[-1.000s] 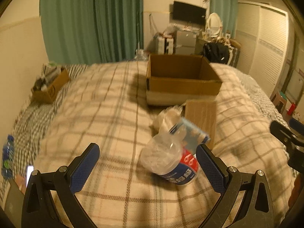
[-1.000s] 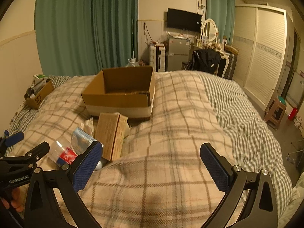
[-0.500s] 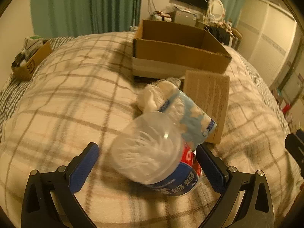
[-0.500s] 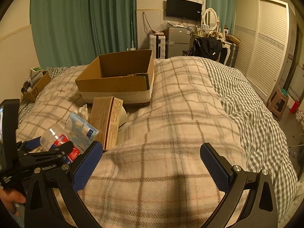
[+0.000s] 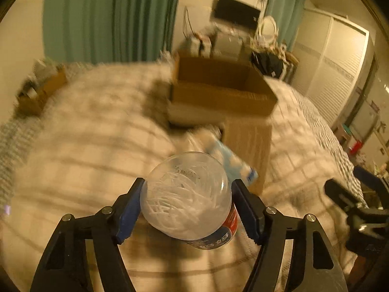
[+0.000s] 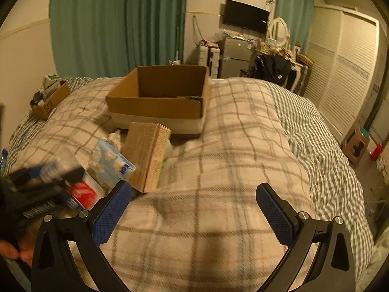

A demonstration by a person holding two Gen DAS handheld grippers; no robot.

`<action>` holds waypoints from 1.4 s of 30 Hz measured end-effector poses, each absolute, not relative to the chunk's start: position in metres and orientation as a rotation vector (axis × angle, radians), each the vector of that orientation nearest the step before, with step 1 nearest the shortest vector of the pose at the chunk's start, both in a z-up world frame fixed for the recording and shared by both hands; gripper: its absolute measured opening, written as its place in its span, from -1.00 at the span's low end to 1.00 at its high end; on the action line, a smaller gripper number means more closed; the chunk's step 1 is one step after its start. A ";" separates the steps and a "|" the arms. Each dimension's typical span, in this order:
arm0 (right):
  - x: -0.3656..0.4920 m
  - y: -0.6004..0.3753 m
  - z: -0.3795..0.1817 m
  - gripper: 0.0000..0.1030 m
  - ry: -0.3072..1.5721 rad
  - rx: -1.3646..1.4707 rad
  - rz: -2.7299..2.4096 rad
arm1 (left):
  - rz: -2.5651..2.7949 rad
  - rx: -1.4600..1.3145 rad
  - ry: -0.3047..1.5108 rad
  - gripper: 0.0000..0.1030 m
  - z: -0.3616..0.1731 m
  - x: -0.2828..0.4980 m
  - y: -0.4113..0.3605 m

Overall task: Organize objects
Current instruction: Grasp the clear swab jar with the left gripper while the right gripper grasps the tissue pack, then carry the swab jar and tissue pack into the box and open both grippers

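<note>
My left gripper [image 5: 187, 204] is shut on a clear plastic bottle [image 5: 187, 197] with a red and blue label, its base toward the camera. In the right wrist view the bottle [image 6: 80, 192] and the left gripper [image 6: 43, 182] show blurred at the lower left. Behind the bottle lie a light-blue tissue pack [image 5: 231, 160], a brown carton [image 5: 248, 146] and an open cardboard box [image 5: 218, 90]. My right gripper [image 6: 193, 209] is open and empty above the plaid blanket [image 6: 231, 170], right of the carton [image 6: 145, 155], tissue pack [image 6: 114, 160] and cardboard box [image 6: 160, 97].
A small box of items [image 6: 48, 97] sits at the bed's far left. A wardrobe [image 6: 347, 73] and a stool [image 6: 357, 143] stand on the right. Green curtains [image 6: 116, 24] and a cluttered desk [image 6: 255, 56] lie beyond the bed.
My left gripper has shut its pads onto the bottle and the view has tilted up, with motion blur. My right gripper stays open and has shifted only a little.
</note>
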State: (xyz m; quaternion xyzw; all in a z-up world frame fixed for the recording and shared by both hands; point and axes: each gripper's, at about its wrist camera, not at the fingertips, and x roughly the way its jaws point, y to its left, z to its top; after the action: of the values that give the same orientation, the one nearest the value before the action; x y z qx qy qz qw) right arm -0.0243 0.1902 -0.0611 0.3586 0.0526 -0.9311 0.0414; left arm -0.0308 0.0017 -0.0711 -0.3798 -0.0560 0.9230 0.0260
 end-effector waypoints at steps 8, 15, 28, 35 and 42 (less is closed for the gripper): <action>-0.048 0.122 -0.063 0.99 0.368 1.036 -2.640 | 3.063 -1.039 -0.042 0.39 -0.026 -0.023 -0.047; -0.087 0.068 -0.112 0.99 0.512 1.162 -2.514 | 3.068 -1.088 -0.046 0.38 -0.033 -0.020 -0.068; -0.101 0.051 -0.127 0.06 0.607 1.185 -2.510 | 3.048 -1.094 -0.082 0.37 -0.037 -0.024 -0.073; -0.088 0.071 -0.064 0.04 0.468 1.023 -2.583 | 3.026 -1.071 -0.110 0.36 -0.025 -0.029 -0.068; -0.090 0.091 0.008 0.04 0.390 0.849 -2.642 | 3.009 -0.951 -0.105 0.36 0.012 -0.049 -0.052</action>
State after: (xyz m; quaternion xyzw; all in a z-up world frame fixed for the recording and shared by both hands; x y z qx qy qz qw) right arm -0.0904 0.0914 0.0083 0.2985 0.1370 -0.9293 0.1687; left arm -0.0489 -0.0521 0.0119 -0.3012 -0.0333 0.9530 -0.0081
